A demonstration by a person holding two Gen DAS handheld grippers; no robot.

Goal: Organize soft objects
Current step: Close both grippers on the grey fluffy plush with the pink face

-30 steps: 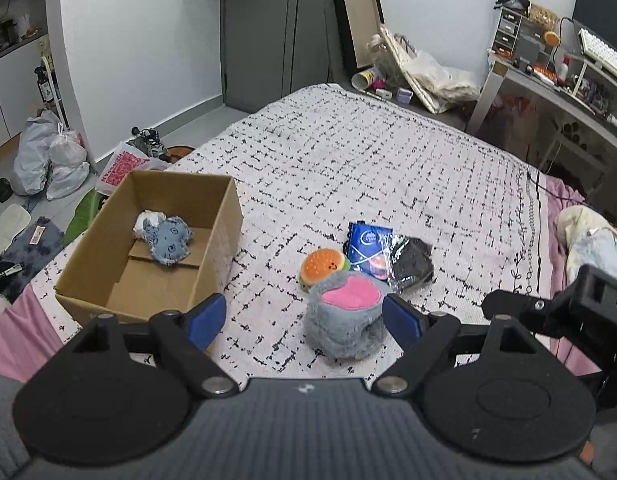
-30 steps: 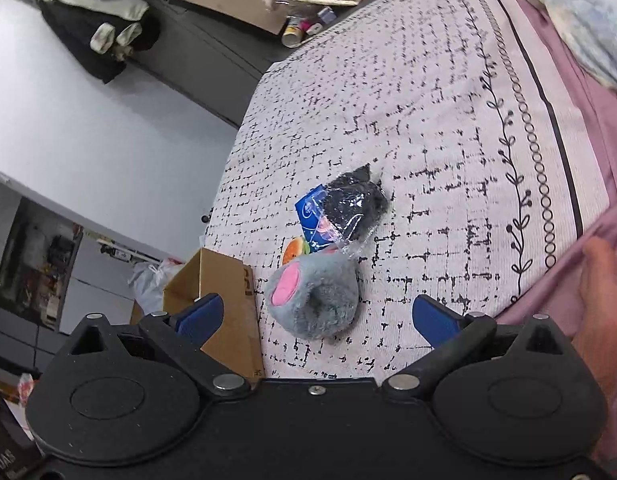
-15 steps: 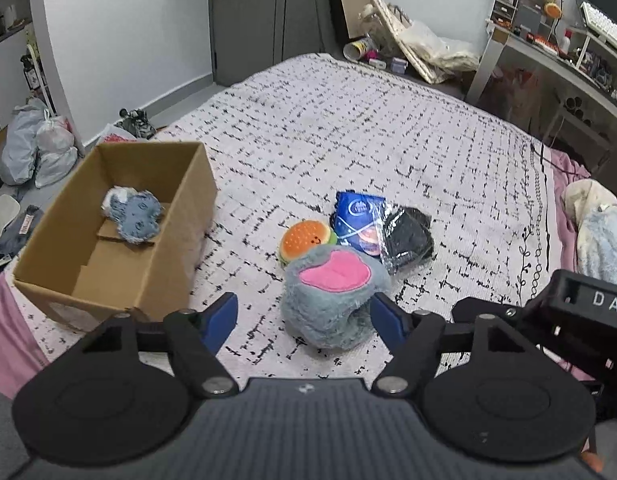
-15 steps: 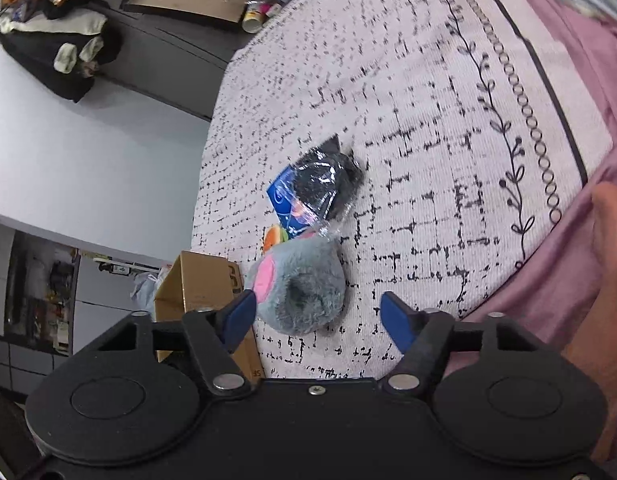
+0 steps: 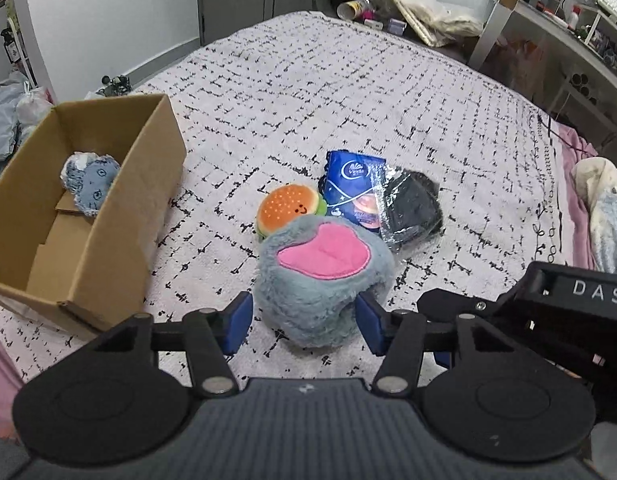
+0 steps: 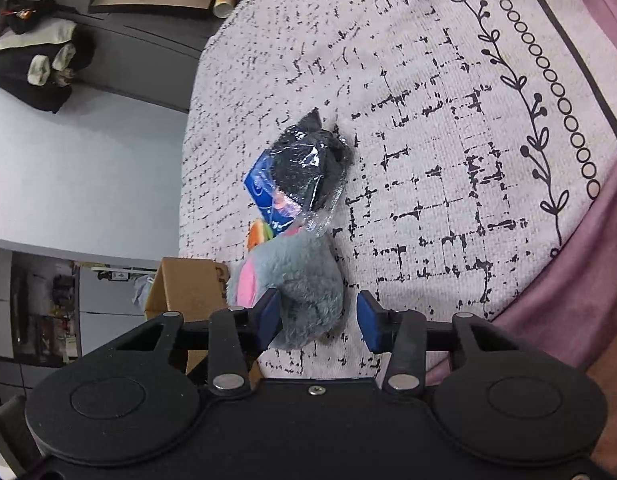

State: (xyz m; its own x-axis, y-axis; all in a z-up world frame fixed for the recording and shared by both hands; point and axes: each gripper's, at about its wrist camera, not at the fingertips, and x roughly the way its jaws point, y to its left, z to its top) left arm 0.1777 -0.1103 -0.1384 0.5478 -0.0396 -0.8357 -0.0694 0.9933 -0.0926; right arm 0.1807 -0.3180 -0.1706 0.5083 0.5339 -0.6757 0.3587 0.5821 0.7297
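Observation:
A grey plush slipper with a pink sole (image 5: 320, 276) lies on the bed. My left gripper (image 5: 304, 326) is open, its blue pads on either side of the slipper's near end. My right gripper (image 6: 318, 322) is open, with the slipper (image 6: 300, 280) partly between its pads. Behind the slipper lie a burger plush (image 5: 288, 206), a blue tissue pack (image 5: 352, 184) and a black item in clear wrap (image 5: 412, 208). An open cardboard box (image 5: 120, 216) at the left holds a blue plush (image 5: 94, 184).
The bedspread (image 5: 348, 92) has a black grid print, with a pink sheet (image 6: 588, 280) at its edge. A desk (image 5: 556, 28) and bags stand beyond the bed. Bags lie on the floor left of the box. A hand shows at the right wrist view's lower right.
Both grippers have moved in toward the grey slipper and their jaws have narrowed. The slipper now sits between the pads of each.

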